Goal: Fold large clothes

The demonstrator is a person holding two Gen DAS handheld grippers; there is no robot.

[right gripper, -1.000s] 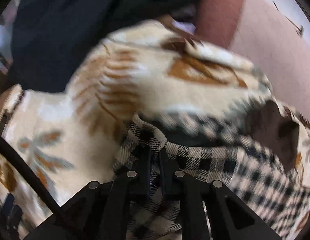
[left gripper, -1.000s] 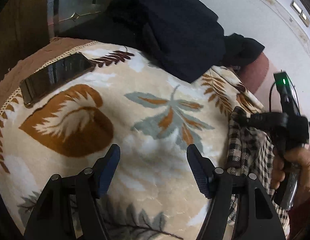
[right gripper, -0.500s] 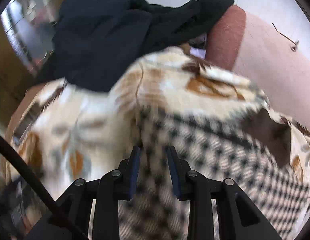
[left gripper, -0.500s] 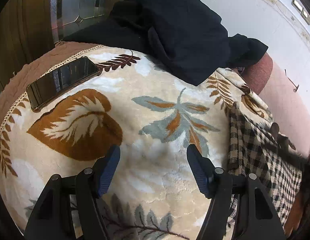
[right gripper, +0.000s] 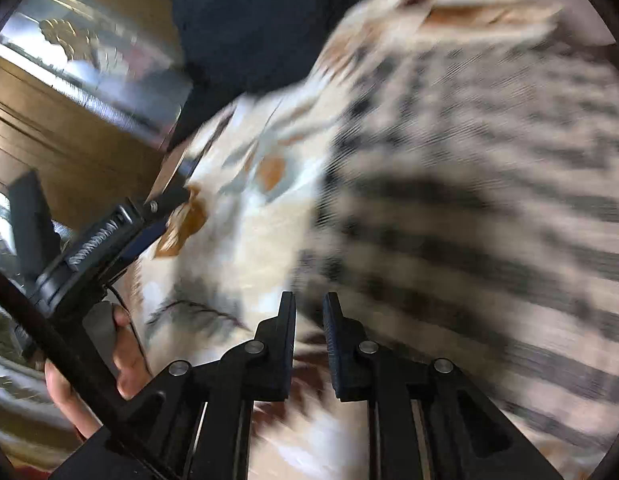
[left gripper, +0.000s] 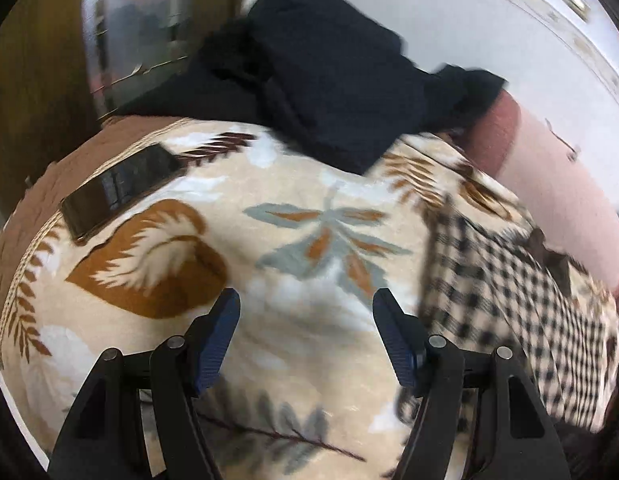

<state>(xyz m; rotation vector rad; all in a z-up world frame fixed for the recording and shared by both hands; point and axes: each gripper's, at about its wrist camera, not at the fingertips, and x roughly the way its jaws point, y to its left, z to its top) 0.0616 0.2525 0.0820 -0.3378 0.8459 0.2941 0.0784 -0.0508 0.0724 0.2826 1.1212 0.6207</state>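
A black-and-cream checked garment [left gripper: 521, 304] lies spread on the right part of a leaf-patterned blanket [left gripper: 269, 184]. My left gripper [left gripper: 307, 336] is open and empty, over the blanket to the left of the garment. In the right wrist view the garment [right gripper: 489, 184] is blurred and fills the right side. My right gripper [right gripper: 309, 320] has a narrow gap between its fingers with nothing in it, just above the garment's left edge. The left gripper's body [right gripper: 93, 240] and the hand holding it show at the left.
A black phone [left gripper: 121, 188] lies on the blanket's far left edge. A pile of dark navy clothing [left gripper: 329, 84] sits at the back. A wooden cabinet with glass [left gripper: 121, 32] stands behind on the left, and a pink wall [left gripper: 557, 176] on the right.
My right gripper let go of the checked garment, which now lies spread flat, and swung left and low. The left gripper stayed open and shifted slightly.
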